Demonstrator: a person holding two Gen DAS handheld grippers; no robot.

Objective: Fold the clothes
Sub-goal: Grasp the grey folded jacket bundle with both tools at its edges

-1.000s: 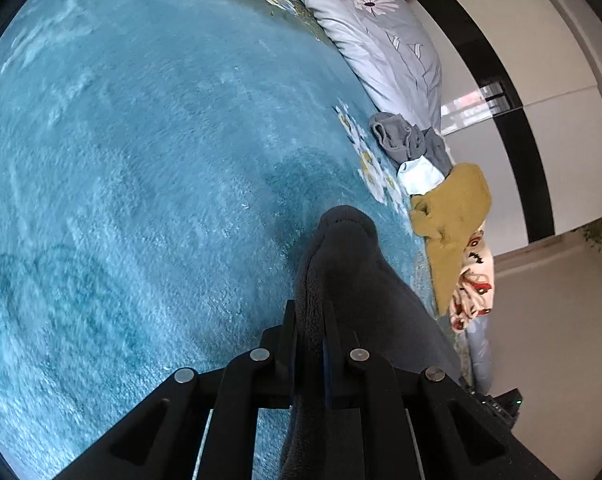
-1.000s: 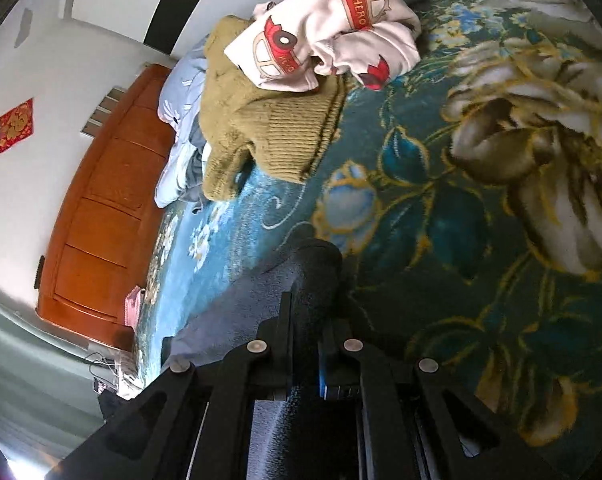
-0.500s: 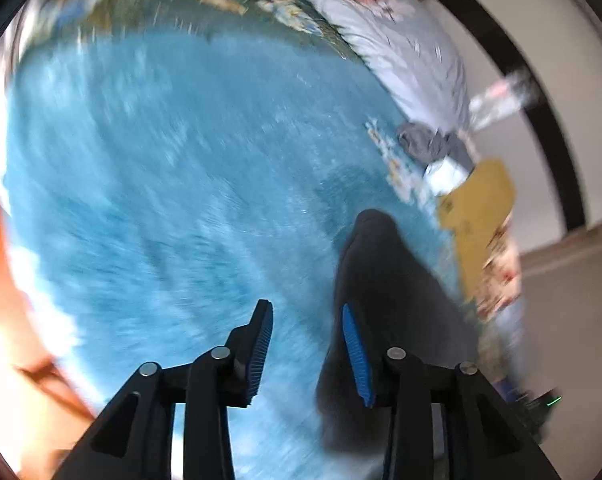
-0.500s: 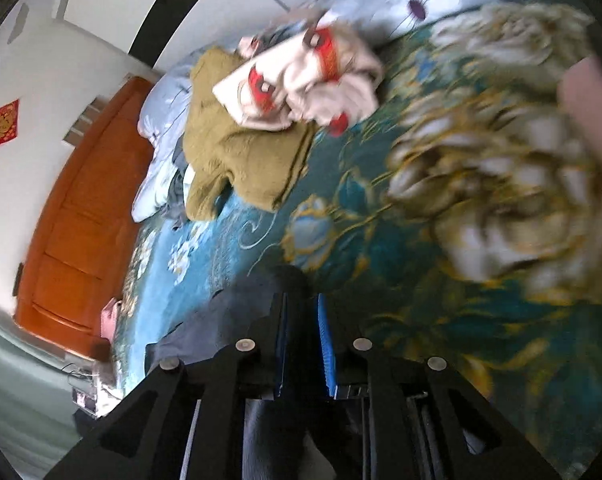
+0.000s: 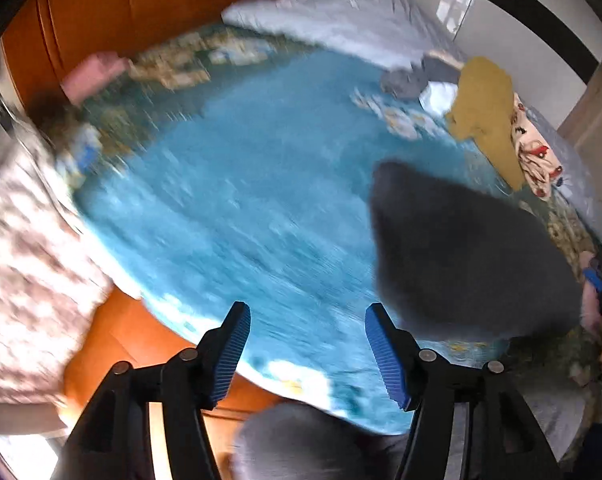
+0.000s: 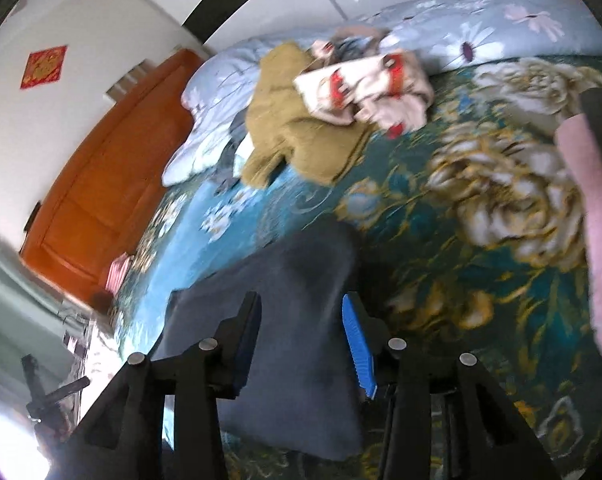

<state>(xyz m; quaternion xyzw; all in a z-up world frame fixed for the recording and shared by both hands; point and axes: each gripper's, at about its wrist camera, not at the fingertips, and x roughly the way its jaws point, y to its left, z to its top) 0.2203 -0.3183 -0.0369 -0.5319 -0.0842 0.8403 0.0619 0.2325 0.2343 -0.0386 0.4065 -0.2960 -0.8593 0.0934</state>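
A folded dark grey garment (image 5: 461, 256) lies flat on the blue floral bedspread (image 5: 241, 208), right of centre in the left wrist view. My left gripper (image 5: 307, 356) is open above the bed's near edge, left of the garment, holding nothing. In the right wrist view the same grey garment (image 6: 285, 320) lies under and ahead of my right gripper (image 6: 303, 344), which is open with its blue pads apart above the cloth. An olive knitted sweater (image 6: 301, 140) and a cream garment with red cars (image 6: 365, 88) are piled further back.
A pale floral duvet (image 5: 353, 28) and an orange wooden headboard (image 6: 101, 184) border the bed. A pink folded item (image 5: 93, 76) lies near the headboard. A person's hand (image 6: 597, 232) shows at the right edge. Both views are motion-blurred.
Both grippers were shut on the grey garment a second ago. They have let go and pulled back, the left first, and the garment now lies flat on the bed.
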